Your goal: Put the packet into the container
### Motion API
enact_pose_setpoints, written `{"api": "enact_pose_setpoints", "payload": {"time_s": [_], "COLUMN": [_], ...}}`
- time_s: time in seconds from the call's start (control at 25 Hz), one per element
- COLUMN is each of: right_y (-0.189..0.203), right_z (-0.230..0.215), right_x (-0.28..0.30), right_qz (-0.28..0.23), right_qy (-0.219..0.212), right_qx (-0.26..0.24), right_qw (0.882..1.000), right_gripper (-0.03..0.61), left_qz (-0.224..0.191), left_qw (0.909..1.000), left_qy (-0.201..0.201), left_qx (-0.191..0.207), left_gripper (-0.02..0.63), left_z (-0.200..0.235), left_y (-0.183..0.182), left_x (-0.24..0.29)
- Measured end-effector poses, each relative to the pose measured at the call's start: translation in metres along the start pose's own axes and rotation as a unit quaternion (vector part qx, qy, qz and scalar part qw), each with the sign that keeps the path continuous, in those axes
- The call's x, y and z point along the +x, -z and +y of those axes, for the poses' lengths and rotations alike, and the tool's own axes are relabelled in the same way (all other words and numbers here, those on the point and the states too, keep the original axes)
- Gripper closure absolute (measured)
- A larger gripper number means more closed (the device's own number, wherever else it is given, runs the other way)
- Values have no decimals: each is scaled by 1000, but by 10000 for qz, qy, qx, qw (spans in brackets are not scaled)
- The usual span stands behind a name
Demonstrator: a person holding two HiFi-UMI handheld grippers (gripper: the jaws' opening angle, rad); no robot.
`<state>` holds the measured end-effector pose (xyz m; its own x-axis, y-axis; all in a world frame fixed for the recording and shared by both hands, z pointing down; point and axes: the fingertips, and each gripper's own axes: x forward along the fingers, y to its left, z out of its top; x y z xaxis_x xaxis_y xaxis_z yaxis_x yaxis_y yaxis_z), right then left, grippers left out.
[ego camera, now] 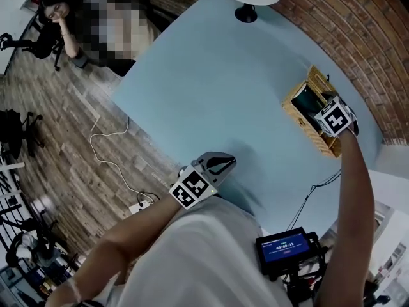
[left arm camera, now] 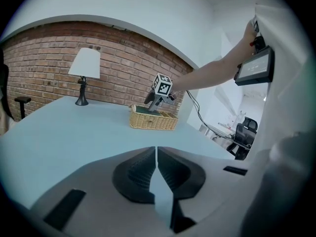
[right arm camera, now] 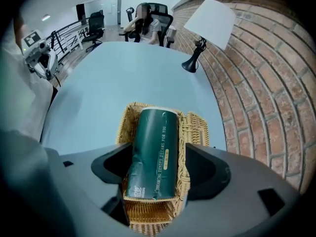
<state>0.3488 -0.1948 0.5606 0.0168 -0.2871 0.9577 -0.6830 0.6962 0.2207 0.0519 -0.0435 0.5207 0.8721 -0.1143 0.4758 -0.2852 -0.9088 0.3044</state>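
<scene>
one wicker basket (right arm camera: 197,127) on the blue table (right arm camera: 123,73) holds one dark green packet (right arm camera: 153,152). the packet's long axis lies along the basket's length, far end toward the lamp (right arm camera: 210,19). right gripper (right arm camera: 158,157) jaws clamp its long sides. left gripper (left arm camera: 157,154) jaws are together, empty.
</scene>
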Motion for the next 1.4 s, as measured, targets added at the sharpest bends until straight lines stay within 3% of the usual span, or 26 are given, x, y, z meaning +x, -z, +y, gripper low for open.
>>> {"api": "enact_pose_setpoints", "payload": {"time_s": [0.24, 0.32, 0.48, 0.6, 0.68, 0.84, 1.08, 1.4], "right_y": [-1, 1, 8, 12, 15, 16, 10, -12], "right_z": [-1, 4, 16, 27, 38, 72, 136, 222], "right_x": [-25, -38, -66, -87, -101, -128, -159, -169], "right_qz": [-750, -988, -1520, -1969, -2273, -2878, -3507, -4104], "right_qy": [430, 545, 739, 951, 1068, 1025, 901, 1238], "right_qx": [413, 657, 1161, 1614, 1968, 2618, 3571, 4598], "right_qw": [9954, 9914, 9788, 9624, 9477, 9155, 8610, 7777], "right_gripper": [244, 272, 330, 389, 456, 512, 551, 563], "left_qz": [-45, -63, -110, -113, -122, -183, -125, 29], "left_qw": [9999, 9997, 9995, 9992, 9990, 9975, 9921, 9834], "left_qy": [-61, -96, -128, -77, 5, 271, 780, 1313], "left_qx": [156, 198, 285, 375, 439, 634, 976, 1251], "left_gripper": [592, 591, 592, 592, 592, 592, 592, 592], "left_z": [-9, -12, -14, -11, -8, 0, 17, 37], "left_y": [-9, -11, -16, -19, -20, -31, -43, -37], "left_x": [-1, -4, -10, -11, -11, -13, -24, -37]}}
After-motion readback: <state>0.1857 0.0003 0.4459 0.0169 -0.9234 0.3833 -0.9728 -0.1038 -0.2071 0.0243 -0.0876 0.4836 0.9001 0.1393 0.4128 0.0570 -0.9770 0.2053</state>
